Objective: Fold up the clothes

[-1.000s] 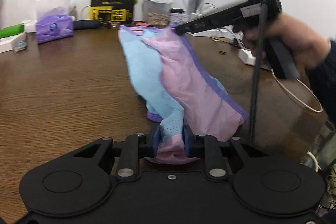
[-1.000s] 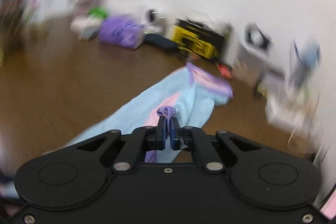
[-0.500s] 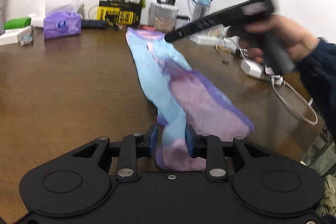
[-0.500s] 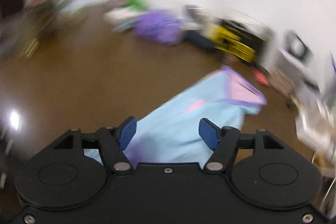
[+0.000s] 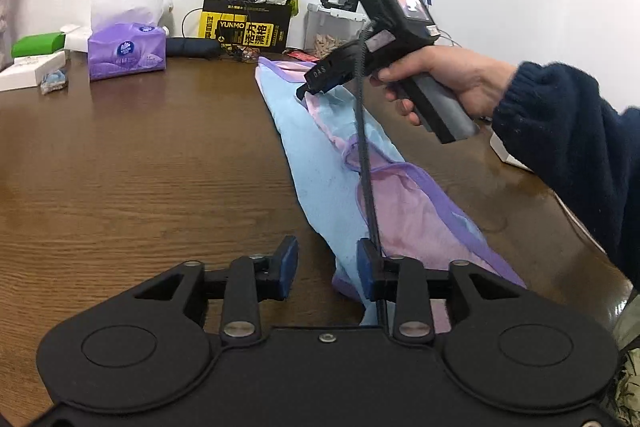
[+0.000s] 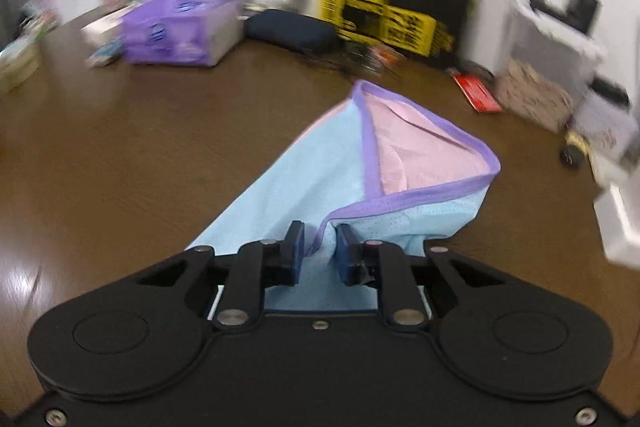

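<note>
The garment point(image 5: 332, 163), light blue and pink with purple trim, lies on the brown table point(image 5: 140, 167) as a long narrow strip, running from the upper middle of the left wrist view down to the lower right. From where it lies I'd judge one lengthwise fold is in place, but it looks rumpled along the pink side, and the crosswise folds are not yet made, so a good part of the job seems left.

At the bottom centre of that view, the left gripper point(image 5: 326, 269) stands with its jaws well apart. The gap between them shows bare table, and only the right-hand pad sits against the near end of the cloth, gripping nothing.

Further right, toward the upper centre, the right gripper point(image 5: 304, 91) points its tip down onto the far end of the strip. In its own blurred view the right gripper point(image 6: 318, 253) has its jaws partly open, straddling a raised ridge of purple hem. Whether the pads touch the fabric I cannot tell; they do not look clamped on it.
</note>
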